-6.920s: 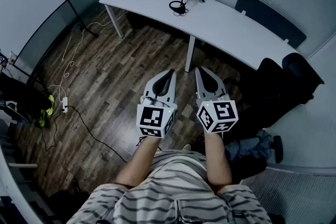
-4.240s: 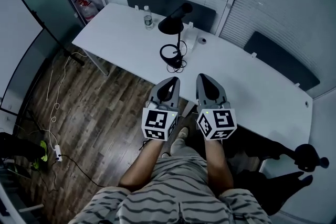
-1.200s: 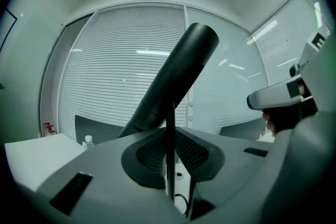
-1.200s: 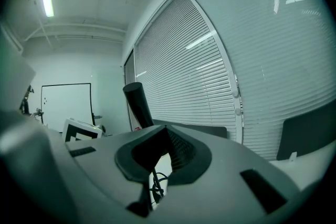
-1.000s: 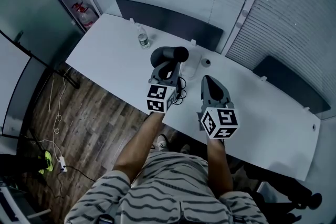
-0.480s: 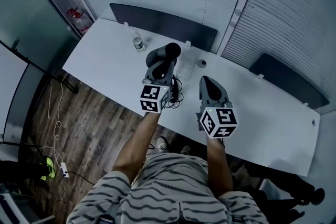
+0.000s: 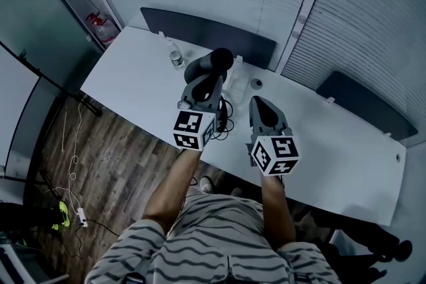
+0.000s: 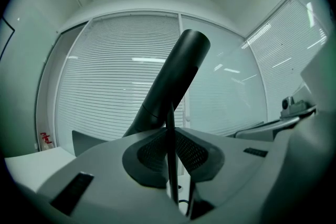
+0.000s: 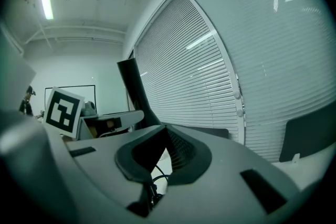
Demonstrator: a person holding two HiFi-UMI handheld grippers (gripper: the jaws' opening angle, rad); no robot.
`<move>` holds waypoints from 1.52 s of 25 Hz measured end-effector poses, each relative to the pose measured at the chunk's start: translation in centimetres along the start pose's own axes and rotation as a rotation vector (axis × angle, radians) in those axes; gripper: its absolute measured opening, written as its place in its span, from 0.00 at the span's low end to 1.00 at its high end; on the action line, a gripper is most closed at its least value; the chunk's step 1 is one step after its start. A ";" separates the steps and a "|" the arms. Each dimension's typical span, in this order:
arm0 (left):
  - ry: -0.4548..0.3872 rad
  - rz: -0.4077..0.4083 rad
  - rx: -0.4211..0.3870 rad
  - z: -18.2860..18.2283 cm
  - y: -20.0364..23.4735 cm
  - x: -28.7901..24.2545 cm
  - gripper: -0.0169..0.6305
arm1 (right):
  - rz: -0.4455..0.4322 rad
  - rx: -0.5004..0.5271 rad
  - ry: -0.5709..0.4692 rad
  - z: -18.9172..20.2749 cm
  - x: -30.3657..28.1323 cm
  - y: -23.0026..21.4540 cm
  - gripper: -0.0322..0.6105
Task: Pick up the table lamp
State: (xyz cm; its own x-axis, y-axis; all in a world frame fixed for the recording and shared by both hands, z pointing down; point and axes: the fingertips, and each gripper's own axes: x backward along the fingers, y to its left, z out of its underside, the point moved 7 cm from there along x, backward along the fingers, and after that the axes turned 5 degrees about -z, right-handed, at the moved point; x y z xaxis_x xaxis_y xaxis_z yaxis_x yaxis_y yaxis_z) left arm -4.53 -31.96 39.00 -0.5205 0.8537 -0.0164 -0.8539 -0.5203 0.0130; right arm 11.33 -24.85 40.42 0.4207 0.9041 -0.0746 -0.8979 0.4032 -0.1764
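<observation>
The black table lamp (image 7: 210, 62) hangs a little above the white table (image 7: 133, 70), its tube-shaped head tilted up to the right. My left gripper (image 7: 205, 81) is shut on the lamp's thin stem (image 8: 170, 165), which runs upright between the two pads in the left gripper view, with the lamp head (image 8: 176, 73) above. The lamp's base is hidden under the gripper; its black cable (image 7: 223, 122) trails on the table. My right gripper (image 7: 259, 104) hovers to the right of the lamp, shut with nothing in it. In the right gripper view the lamp (image 9: 136, 92) rises past the left jaw.
A water bottle (image 7: 175, 58) stands at the table's back left, a small white roll (image 7: 255, 84) and a clear container (image 7: 234, 83) right of the lamp. Dark chair backs (image 7: 219, 40) and window blinds lie behind the table. Cables run over the wooden floor (image 7: 100, 156) at left.
The person walked up to the table and the left gripper took the lamp's stem. Over the last second the left gripper rose with the lamp; the right gripper stayed put.
</observation>
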 end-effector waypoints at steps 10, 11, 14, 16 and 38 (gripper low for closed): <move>-0.036 -0.013 -0.018 -3.7 -1.4 2.8 0.09 | -0.082 0.016 -0.060 -1.5 -0.8 2.1 0.05; -0.039 -0.013 -0.015 -3.9 -1.5 3.1 0.09 | -0.086 0.017 -0.061 -1.6 -0.9 2.2 0.05; -0.049 -0.021 -0.006 -4.5 -1.5 4.3 0.09 | -0.095 0.018 -0.069 -2.2 -0.8 2.5 0.05; -0.058 -0.031 -0.001 -4.7 -1.7 5.2 0.10 | -0.100 0.018 -0.074 -2.4 -0.6 2.7 0.05; -0.052 -0.067 0.002 -3.2 -3.2 9.4 0.10 | -0.121 0.049 -0.060 -3.3 0.0 5.5 0.05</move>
State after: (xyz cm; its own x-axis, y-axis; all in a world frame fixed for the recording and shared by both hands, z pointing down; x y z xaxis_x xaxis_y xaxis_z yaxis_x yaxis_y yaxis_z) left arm -6.71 -22.32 35.61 -0.4616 0.8864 0.0351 -0.8866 -0.4623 0.0153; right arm 6.82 -23.06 36.24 0.5195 0.8545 0.0034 -0.8468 0.5153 -0.1319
